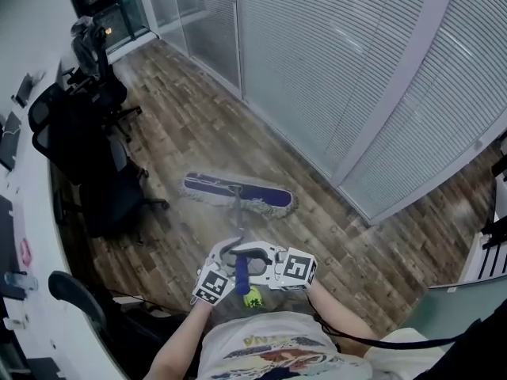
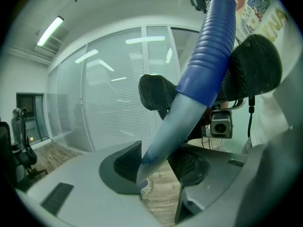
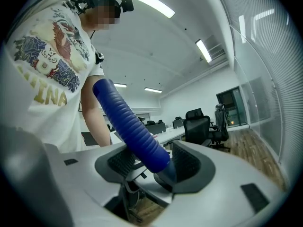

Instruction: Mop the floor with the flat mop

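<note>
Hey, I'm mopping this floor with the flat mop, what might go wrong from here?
The mop head lies near the base of the office chair; a wide stroke might snag its legs. The glass wall is fairly close on the other side, so a long push may knock it.

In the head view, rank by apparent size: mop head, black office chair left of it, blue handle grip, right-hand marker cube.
1. black office chair
2. mop head
3. right-hand marker cube and blue handle grip: alike, both near the camera; unranked.
</note>
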`<action>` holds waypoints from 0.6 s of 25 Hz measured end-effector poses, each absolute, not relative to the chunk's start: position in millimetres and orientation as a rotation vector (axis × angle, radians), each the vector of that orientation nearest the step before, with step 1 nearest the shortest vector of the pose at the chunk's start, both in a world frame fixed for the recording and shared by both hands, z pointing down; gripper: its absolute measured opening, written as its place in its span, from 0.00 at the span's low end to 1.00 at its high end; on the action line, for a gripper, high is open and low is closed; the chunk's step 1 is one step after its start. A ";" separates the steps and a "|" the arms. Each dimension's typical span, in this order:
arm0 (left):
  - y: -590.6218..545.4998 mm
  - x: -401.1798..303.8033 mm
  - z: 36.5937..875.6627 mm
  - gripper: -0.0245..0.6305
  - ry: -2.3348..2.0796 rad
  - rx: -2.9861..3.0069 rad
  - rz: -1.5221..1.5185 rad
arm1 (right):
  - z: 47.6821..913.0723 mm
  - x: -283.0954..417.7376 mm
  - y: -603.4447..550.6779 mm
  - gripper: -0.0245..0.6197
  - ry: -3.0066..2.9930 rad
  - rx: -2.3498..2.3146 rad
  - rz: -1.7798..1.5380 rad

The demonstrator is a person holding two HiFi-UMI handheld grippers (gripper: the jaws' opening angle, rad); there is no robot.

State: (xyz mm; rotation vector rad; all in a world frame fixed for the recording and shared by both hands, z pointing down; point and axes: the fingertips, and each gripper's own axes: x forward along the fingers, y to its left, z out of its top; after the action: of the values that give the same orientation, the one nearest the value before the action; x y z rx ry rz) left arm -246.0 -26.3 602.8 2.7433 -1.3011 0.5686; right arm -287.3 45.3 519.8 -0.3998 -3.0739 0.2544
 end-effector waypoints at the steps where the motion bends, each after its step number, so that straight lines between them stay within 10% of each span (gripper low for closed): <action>1: -35.0 -255.9 602.0 0.27 -1.309 2.742 0.560 | 519.3 -297.2 36.8 0.39 -3.076 -0.399 0.251; 15: -161.5 -328.2 599.5 0.26 -1.362 2.711 0.573 | 513.5 -368.0 -87.1 0.39 -3.100 -0.488 0.242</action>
State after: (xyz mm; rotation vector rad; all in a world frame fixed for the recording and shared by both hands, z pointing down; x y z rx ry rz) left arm -328.2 -161.5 599.5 2.7111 -1.3618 0.5730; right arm -368.0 -87.1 513.5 -0.4884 -3.0998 0.2419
